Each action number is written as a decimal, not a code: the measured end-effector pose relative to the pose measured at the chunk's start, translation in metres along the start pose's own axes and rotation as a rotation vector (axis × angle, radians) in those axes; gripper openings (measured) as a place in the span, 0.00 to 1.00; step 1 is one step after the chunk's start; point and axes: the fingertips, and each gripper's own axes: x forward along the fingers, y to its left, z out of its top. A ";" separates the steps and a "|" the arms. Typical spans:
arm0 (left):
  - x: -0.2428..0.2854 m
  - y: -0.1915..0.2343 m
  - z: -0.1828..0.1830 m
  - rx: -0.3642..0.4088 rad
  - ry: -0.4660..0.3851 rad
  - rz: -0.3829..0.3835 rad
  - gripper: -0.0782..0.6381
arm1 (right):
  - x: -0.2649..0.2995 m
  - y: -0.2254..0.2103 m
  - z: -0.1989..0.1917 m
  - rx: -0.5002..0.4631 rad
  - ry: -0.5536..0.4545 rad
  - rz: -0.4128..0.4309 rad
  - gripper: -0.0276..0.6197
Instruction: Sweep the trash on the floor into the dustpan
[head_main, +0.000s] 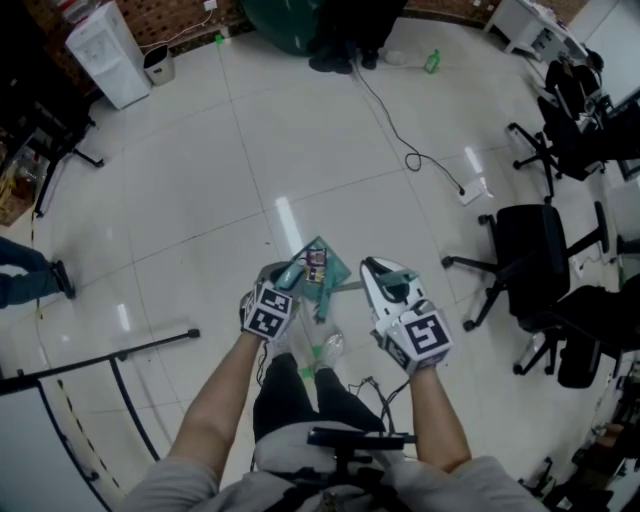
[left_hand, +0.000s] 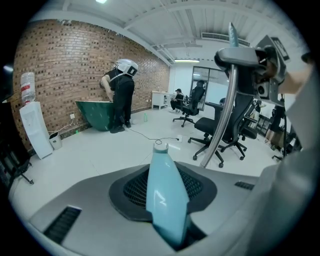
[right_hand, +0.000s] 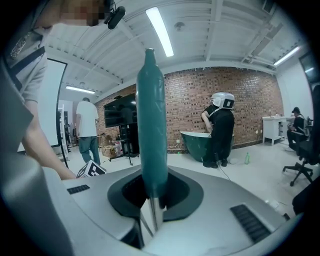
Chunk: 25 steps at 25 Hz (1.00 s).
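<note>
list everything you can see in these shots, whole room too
dustpan: one, teal, low between the two grippers
light-blue handle: one, light blue, between the left gripper's jaws
teal handle: one, dark teal, on a metal pole, between the right gripper's jaws
office chairs: several, black, right side of the room
water dispenser: one, white, by the brick wall
bathtub: one, green, by the same wall
cable: one, black, across the floor
bottle: one, green, on the floor near the tub
helmeted person: one, dark clothes, bent over the tub
person in white shirt: one, far side
left hand-held gripper: one, grey, shut on the light-blue handle
right hand-held gripper: one, white, shut on the teal handle
forearms: two, bare, bottom of head view
</note>
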 end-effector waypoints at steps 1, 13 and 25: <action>0.000 0.001 0.000 0.001 -0.001 0.000 0.28 | 0.001 0.000 0.001 -0.002 -0.003 0.003 0.10; 0.001 0.003 0.000 -0.005 -0.003 -0.008 0.28 | 0.007 0.001 0.000 -0.010 0.011 0.013 0.10; -0.033 0.001 0.002 -0.014 0.038 -0.120 0.45 | 0.026 0.013 0.018 -0.058 -0.024 0.099 0.10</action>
